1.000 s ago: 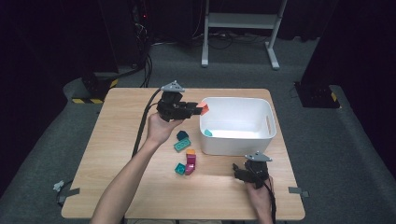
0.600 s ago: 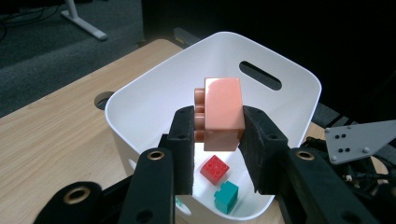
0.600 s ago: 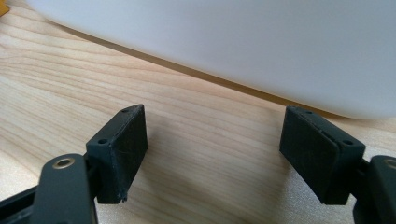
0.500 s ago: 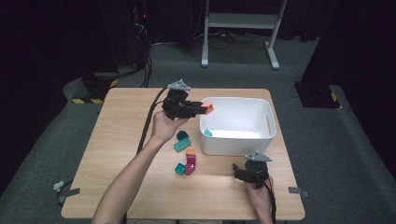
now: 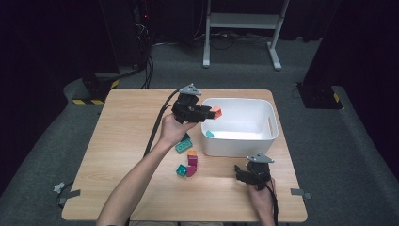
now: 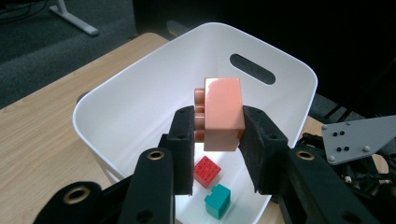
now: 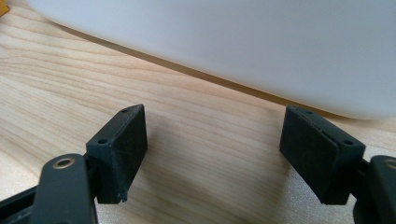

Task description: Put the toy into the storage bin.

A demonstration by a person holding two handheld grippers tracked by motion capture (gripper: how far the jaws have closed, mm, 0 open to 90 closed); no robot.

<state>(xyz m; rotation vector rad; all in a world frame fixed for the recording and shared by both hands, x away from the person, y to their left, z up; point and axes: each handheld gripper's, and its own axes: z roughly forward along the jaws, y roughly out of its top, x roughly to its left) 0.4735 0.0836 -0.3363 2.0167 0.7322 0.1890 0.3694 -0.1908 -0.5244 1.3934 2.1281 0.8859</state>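
high view: the left tool (image 5: 207, 113) hangs over the near-left corner of the white bin (image 5: 270, 117), its jaws closed on an orange block (image 5: 216, 112) that sits above the bin's rim. a teal block (image 5: 209, 134) lies inside the bin by its left wall. on the wooden surface (image 5: 127, 141), just left of the bin, lie loose blocks — a green one (image 5: 183, 146) beside the left hand, then an orange-topped magenta one (image 5: 192, 162) and a small teal one (image 5: 181, 170) touching it. the right tool (image 5: 244, 176) rests low on the surface in front of the bin, apart from the blocks.

left gripper view: the left tool's pads press the orange block (image 6: 224, 114) from both sides; the block's studs face left and it hangs above the bin's (image 6: 140, 88) inside. below it, on the bin floor, lie a red block (image 6: 207, 171) and a teal block (image 6: 217, 200), close together.

right gripper view: the right tool (image 7: 215, 149) stands wide open with nothing between its pads — bare wood under it, and the bin's white wall (image 7: 233, 42) just ahead.
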